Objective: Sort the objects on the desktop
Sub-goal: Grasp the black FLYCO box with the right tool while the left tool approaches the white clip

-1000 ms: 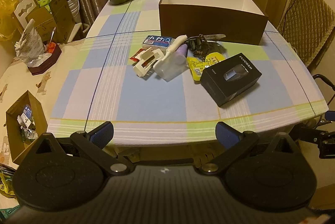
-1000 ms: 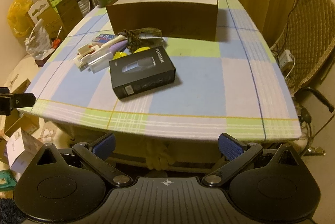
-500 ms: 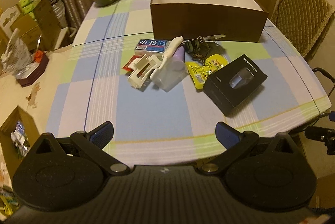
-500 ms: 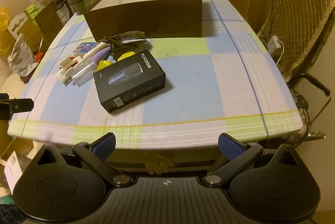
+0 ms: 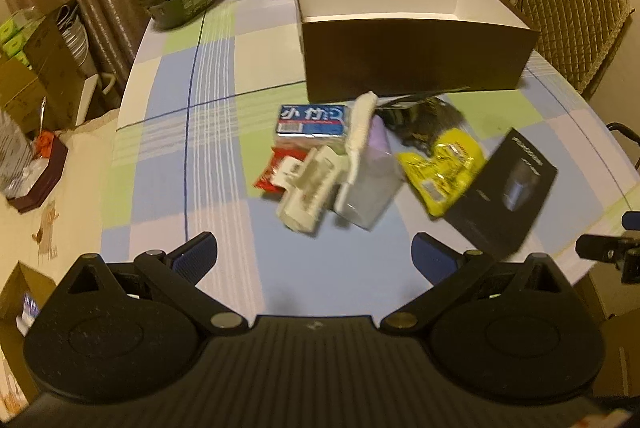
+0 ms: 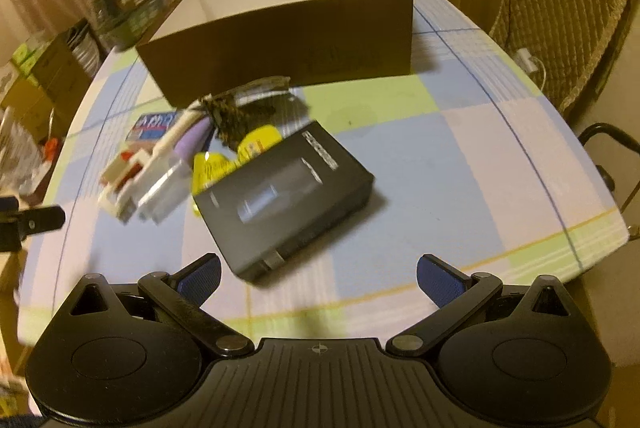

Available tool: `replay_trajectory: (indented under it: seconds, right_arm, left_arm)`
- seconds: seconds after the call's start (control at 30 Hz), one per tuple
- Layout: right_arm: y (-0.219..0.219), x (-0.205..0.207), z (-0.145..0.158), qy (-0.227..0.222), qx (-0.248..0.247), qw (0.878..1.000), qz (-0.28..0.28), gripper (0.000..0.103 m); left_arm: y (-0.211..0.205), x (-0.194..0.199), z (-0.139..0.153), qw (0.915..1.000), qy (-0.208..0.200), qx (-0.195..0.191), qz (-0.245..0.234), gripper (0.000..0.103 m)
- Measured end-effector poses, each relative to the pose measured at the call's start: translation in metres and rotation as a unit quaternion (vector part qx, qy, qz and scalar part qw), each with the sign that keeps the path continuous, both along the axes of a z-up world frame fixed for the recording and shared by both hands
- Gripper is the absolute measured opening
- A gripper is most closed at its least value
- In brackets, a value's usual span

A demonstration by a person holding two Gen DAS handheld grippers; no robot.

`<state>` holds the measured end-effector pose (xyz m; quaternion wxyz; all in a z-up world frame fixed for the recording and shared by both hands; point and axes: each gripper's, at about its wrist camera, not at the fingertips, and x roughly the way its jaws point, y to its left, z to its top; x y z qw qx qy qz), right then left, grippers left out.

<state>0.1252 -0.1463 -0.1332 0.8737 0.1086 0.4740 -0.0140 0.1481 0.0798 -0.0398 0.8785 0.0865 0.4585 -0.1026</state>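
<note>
Both grippers have come forward over the near edge of the checked blue, green and white tablecloth-covered table (image 5: 224, 131) within the last second; earlier the edge lay well ahead of their fingertips, now the cloth runs under them. The left gripper (image 5: 314, 254) hangs with its jaws spread wide and nothing between them, its blue pads just short of the cream plastic clip-like holder (image 5: 310, 187) and the clear, frosted plastic case (image 5: 368, 193). The right gripper (image 6: 318, 276) is likewise spread and empty, and the flat black cardboard product box (image 6: 286, 193) now lies just ahead of its gap, slanted toward the near right edge. I judge this as the approach to a first pick, with no item yet gripped.

The clutter sits in one heap around the table's middle, just in front of the container: a blue and white printed packet (image 5: 312, 117), a white handled brush-like thing (image 5: 360, 123) lying over a pale purple piece (image 5: 380, 137), a red wrapper (image 5: 270, 173) under the holder, a yellow foil sachet (image 5: 444, 163) partly tucked under the black box, and a dark camouflage-patterned bundle (image 5: 424, 113) touching the container's front wall.

The large brown cardboard box with a white inside (image 5: 416, 57), open-topped, stands toward the far edge. What shows of its interior is bare white; the floor behind the front wall is hidden, so I cannot tell if anything lies there
</note>
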Motion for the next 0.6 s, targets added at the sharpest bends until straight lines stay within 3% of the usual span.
replay_trajectory:
  seconds: [0.17,0.3,0.6]
  right_arm:
    - [0.013,0.021,-0.003,-0.002,0.009,0.999,-0.049,0.101]
    - [0.017,0.033,-0.011,0.016,0.053,0.993,-0.104,0.101]
    - [0.029,0.052,-0.024,0.022,0.055,0.980,-0.190,0.101]
  left_arm:
    - [0.017,0.034,-0.009,0.9998,0.004,-0.003,-0.021,0.102]
    - [0.026,0.058,-0.017,0.9992,0.009,-0.003,-0.038,0.102]
    - [0.031,0.091,-0.032,0.9973,0.024,-0.009,-0.068,0.102]
